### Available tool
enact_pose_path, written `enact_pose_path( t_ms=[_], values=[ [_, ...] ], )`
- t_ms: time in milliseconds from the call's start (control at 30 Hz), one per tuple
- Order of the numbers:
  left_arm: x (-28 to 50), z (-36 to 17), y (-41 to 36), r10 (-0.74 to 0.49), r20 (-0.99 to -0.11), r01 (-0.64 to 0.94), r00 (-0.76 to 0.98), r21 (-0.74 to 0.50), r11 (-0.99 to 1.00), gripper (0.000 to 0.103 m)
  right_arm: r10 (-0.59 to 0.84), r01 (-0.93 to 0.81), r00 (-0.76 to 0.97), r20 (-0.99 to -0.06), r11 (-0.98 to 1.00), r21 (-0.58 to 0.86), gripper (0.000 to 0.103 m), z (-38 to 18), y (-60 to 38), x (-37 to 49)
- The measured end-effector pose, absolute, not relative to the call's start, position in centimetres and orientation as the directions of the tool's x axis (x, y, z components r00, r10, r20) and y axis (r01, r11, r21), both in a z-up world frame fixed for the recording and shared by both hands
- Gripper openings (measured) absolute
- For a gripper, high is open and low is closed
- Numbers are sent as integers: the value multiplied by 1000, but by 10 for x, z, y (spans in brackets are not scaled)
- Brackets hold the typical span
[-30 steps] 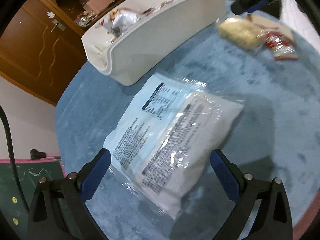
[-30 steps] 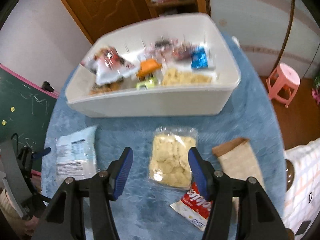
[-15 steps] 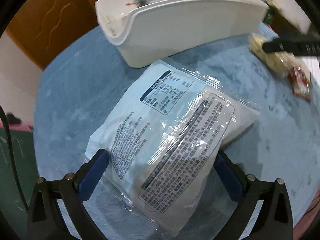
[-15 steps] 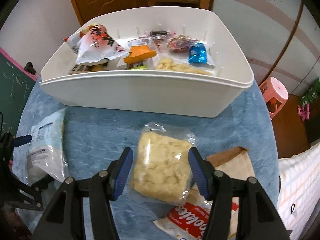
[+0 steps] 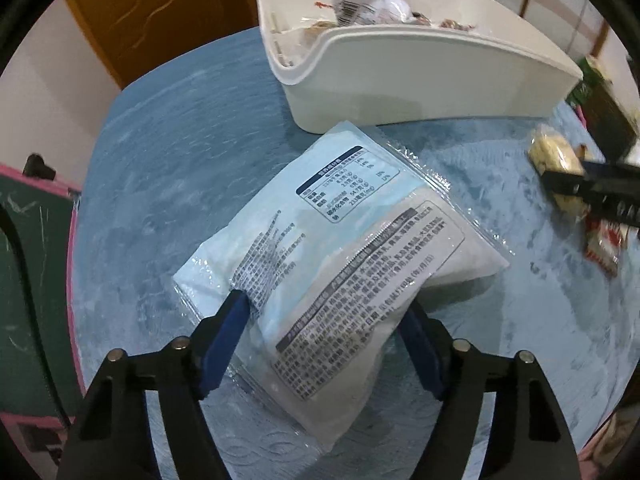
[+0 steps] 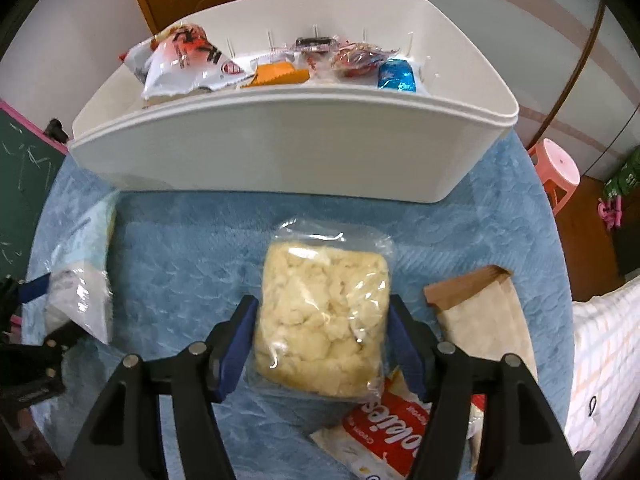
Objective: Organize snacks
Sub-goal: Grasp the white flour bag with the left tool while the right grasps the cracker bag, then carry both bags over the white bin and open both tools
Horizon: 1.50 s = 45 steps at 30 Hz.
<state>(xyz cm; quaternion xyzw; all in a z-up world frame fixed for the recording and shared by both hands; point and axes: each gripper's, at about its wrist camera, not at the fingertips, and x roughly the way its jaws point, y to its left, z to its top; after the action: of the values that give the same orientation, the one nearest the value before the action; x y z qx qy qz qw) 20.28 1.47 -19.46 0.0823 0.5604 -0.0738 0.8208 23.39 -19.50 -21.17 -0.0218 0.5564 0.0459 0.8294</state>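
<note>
Both claws angled steeply down: left claw (image 5: 324,320) closing round pale-blue pkt (image 5: 340,240), right claw (image 6: 322,324) opening.

A right gripper (image 6: 322,334) straddles a clear bag of pale yellow puffed snacks (image 6: 325,316) on a blue tablecloth (image 6: 188,236), its blue-padded jaws opening at the bag's sides; behind stands a white bin (image 6: 288,148) holding snack packets; a brown paper pouch (image 6: 484,312) lies right.
</note>
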Motion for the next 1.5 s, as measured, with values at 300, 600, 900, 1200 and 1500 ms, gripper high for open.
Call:
enact_pose_path(
  t_ms=[300, 600, 900, 1200, 1500],
  values=[
    [195, -187, 29, -53, -924, 156, 379, 7, 988, 65, 118, -97, 388, -914, 991, 86, 60, -208, -202, 224],
    [170, -166, 29, -58, -902, 154, 427, 9, 988, 50, 187, -101, 453, -871, 982, 159, 60, -180, -209, 203],
    [155, -146, 30, -71, -891, 149, 449, -4, 989, 38, 206, -124, 499, -842, 978, 166, 60, -157, -209, 189],
    [130, -104, 30, -118, -839, 167, 532, -33, 985, 38, 219, -137, 538, -814, 976, 171, 60, -140, -213, 171],
    [128, -30, 10, -229, -735, 241, 638, -92, 966, 38, 248, -166, 593, -766, 969, 185, 60, -104, -220, 160]
  ],
)
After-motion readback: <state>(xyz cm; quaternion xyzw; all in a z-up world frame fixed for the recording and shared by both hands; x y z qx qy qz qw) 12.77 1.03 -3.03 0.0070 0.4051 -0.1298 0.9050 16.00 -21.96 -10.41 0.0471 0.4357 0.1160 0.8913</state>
